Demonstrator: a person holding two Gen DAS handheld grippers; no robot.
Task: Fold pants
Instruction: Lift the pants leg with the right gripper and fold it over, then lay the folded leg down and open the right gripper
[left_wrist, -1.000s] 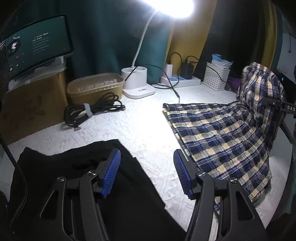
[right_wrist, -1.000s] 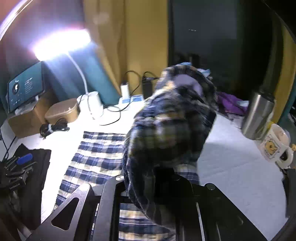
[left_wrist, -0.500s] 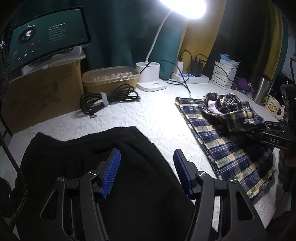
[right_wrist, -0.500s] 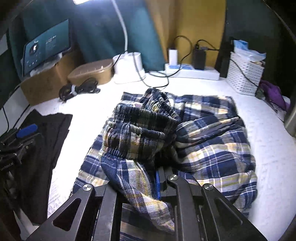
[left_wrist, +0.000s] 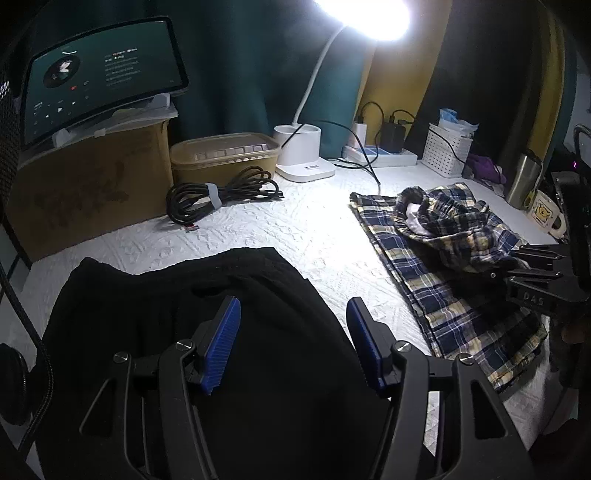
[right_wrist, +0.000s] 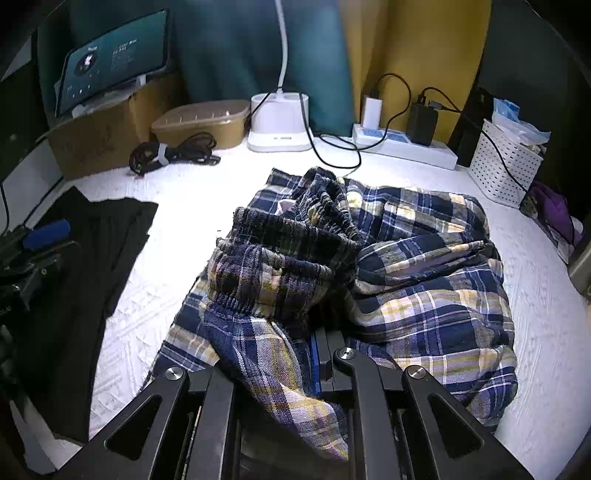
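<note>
Blue, white and yellow plaid pants (right_wrist: 424, 266) lie on the white quilted table cover (right_wrist: 177, 192), their elastic waistband end bunched over the flat legs. My right gripper (right_wrist: 295, 343) is shut on the plaid cloth near the waistband, which drapes over and hides its fingers. In the left wrist view the pants (left_wrist: 454, 229) lie at the right with the right gripper (left_wrist: 532, 273) at their near edge. My left gripper (left_wrist: 293, 306) is open above a black garment (left_wrist: 184, 295), nothing between its blue pads (left_wrist: 225, 332).
Along the back stand a cardboard box (left_wrist: 88, 184) with a tablet on it, a tan lidded container (left_wrist: 225, 155), a coiled black cable (left_wrist: 214, 195), a lamp base (left_wrist: 303, 158), a power strip (right_wrist: 402, 147) and a white basket (right_wrist: 506, 162). A steel tumbler (left_wrist: 522, 181) and mug (left_wrist: 546, 214) stand at far right.
My right gripper came down with the waistband end, which hung raised a second ago and now rests bunched on the flat legs. The left gripper stays open over the black garment.
</note>
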